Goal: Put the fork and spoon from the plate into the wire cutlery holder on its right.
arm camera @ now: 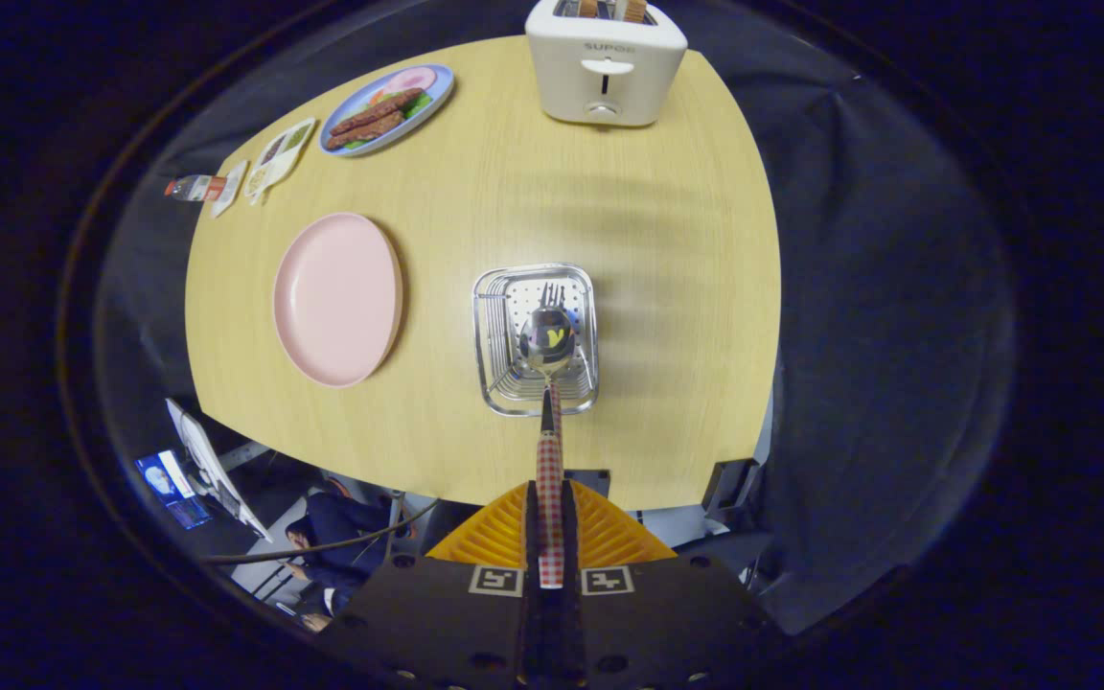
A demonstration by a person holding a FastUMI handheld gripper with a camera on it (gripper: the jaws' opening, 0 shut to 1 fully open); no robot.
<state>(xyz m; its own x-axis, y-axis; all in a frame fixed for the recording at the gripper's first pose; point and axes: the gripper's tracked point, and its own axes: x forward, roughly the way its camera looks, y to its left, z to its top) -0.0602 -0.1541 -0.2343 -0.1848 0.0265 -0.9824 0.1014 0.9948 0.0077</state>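
— Where's the spoon (549, 402)?
— My gripper (550, 537) clenches its checked handle; long axis straight ahead, bowl pointing into the wire cutlery holder (490, 335), beside the fork (552, 292). Pink plate (336, 299) sits left.

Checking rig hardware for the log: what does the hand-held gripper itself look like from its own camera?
The hand-held gripper has a dark, flat-topped body spreading wide towards the camera, with a row of small round holes near its back edge. Two square black-and-white fiducial markers sit on top, one on each side of the central slot. Two narrow fingers run forward side by side, flanked by ribbed orange wedge-shaped panels. No cables visible on it.
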